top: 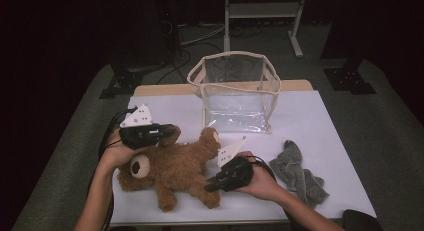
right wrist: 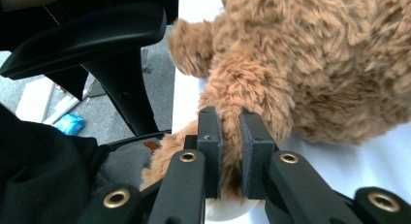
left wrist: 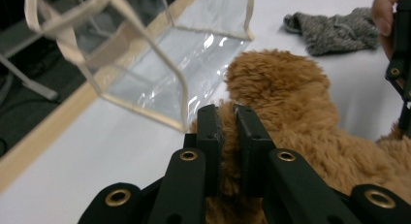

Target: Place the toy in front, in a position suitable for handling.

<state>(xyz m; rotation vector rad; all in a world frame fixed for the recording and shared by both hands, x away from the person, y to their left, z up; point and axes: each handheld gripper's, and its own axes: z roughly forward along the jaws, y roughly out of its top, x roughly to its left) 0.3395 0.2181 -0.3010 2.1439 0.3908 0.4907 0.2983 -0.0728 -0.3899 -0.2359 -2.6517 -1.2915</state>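
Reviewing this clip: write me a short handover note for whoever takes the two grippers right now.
Left gripper: shut on a limb of the teddy bear, at its end toward the clear bag.
Right gripper: shut on another limb, at the near table edge.
Things: bear lies on the white table, in front of the upright, open-topped bag; grey cloth lies to the right, untouched.
Done: both grips set.
Left: probably carry the bear into the bag; bag stands empty.

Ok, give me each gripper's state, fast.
Left gripper: shut on the fluffy brown teddy bear.
Right gripper: shut on the same bear's leg.
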